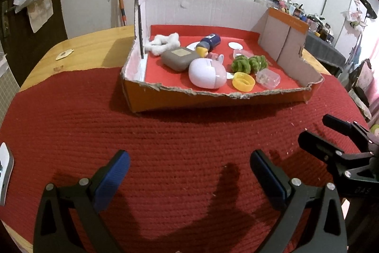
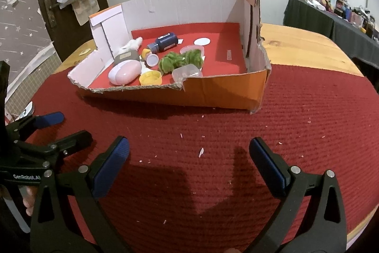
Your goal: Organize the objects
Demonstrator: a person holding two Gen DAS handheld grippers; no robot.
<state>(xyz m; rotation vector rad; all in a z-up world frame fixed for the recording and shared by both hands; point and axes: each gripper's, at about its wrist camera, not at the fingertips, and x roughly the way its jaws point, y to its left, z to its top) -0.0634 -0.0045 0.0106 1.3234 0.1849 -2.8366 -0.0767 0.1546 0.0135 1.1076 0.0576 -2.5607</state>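
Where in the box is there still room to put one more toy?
Inside the cardboard box, the red floor along the right wall, beside the white disc, is bare. The left and front are crowded: pink egg, yellow cap, green scrunchie, blue bottle.

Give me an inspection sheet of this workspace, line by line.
Surface: red mat over a wooden table, small crumbs on it.
Job's things: box holds pink egg, yellow cap, green pompoms, blue bottle, grey case, clear capsules.
Clutter: white fluff in the box.
Grippers: left gripper and right gripper both open, empty, above the mat.
Cables: nothing seen.
Surroundings: door, crowded shelf.
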